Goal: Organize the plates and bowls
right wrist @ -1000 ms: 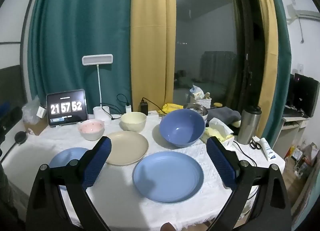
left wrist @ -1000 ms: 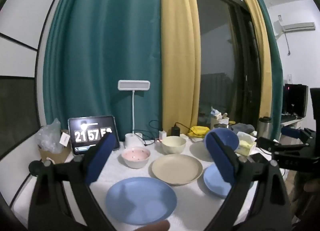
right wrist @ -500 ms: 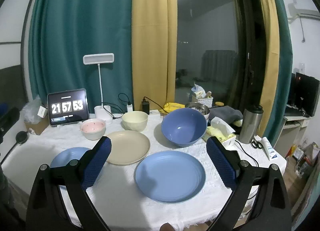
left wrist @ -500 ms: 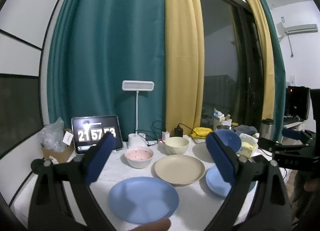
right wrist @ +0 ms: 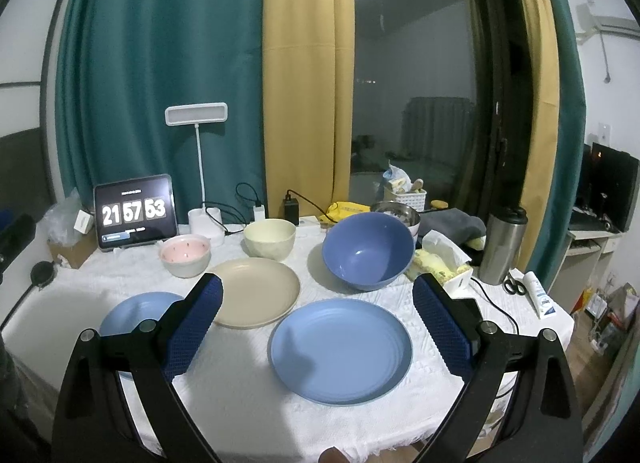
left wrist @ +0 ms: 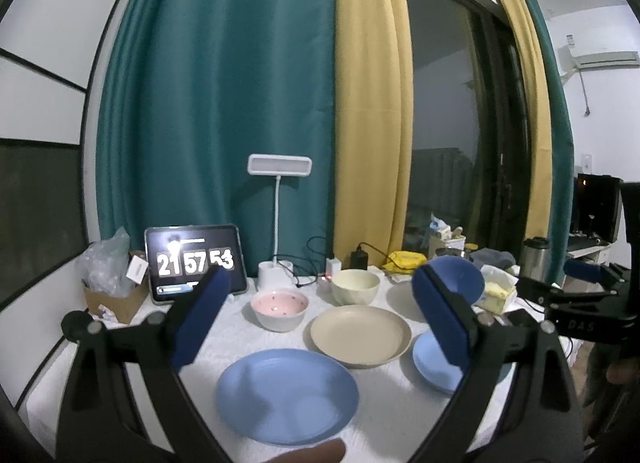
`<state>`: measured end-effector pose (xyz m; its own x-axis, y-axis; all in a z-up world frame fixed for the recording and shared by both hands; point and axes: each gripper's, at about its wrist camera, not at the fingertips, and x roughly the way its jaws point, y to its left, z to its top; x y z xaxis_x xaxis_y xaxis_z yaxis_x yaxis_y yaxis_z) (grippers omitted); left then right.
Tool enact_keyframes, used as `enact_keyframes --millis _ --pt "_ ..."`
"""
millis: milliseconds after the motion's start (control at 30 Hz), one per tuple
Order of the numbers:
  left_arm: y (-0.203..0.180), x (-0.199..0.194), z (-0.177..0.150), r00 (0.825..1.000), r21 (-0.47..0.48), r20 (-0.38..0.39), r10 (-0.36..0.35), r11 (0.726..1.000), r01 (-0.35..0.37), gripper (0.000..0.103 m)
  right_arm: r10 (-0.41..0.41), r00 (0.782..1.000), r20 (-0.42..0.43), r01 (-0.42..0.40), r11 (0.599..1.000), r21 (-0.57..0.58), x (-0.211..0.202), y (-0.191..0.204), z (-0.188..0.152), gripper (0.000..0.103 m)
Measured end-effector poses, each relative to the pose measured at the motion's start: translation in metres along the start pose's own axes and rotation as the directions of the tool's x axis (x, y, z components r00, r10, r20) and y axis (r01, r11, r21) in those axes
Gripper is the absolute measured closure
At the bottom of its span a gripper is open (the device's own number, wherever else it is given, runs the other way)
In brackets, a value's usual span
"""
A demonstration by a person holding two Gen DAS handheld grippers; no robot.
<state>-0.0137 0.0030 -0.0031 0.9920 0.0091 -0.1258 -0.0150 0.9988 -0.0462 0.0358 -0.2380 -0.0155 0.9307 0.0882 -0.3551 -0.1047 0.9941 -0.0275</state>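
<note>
Little has changed over the last second: the clock (right wrist: 135, 211) has ticked on from 52 to 53, the left view has tipped slightly so the dishes sit lower in its frame, and no dish has moved. By my reading the sorting has not begun.

The left gripper (left wrist: 320, 319) and the right gripper (right wrist: 318, 327) both hang above the tabletop (right wrist: 240, 383) with fingers spread wide and nothing between them.

In the right view, a large blue plate (right wrist: 341, 351) lies at lower centre, a second blue plate (right wrist: 136, 309) at lower left behind a finger, and a beige plate (right wrist: 256, 291) between and above them. Behind stand a deep blue bowl (right wrist: 368, 249), a cream bowl (right wrist: 269, 239) and a pink spotted bowl (right wrist: 185, 255).

The dishes look like smooth matte plastic, round and shallow-rimmed; the blue plate shows faint concentric rings. The white cloth is nubbly and frayed at its front edge.
</note>
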Motion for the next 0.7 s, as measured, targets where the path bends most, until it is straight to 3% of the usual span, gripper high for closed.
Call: enact_keyframes --millis 700 --pt "0.0006 0.0008 -0.0012 1.000 -0.009 -0.002 0.005 1.000 -0.005 0.009 0.004 1.000 -0.005 -0.004 1.000 0.000 0.0013 0.0019 -0.0021 0.005"
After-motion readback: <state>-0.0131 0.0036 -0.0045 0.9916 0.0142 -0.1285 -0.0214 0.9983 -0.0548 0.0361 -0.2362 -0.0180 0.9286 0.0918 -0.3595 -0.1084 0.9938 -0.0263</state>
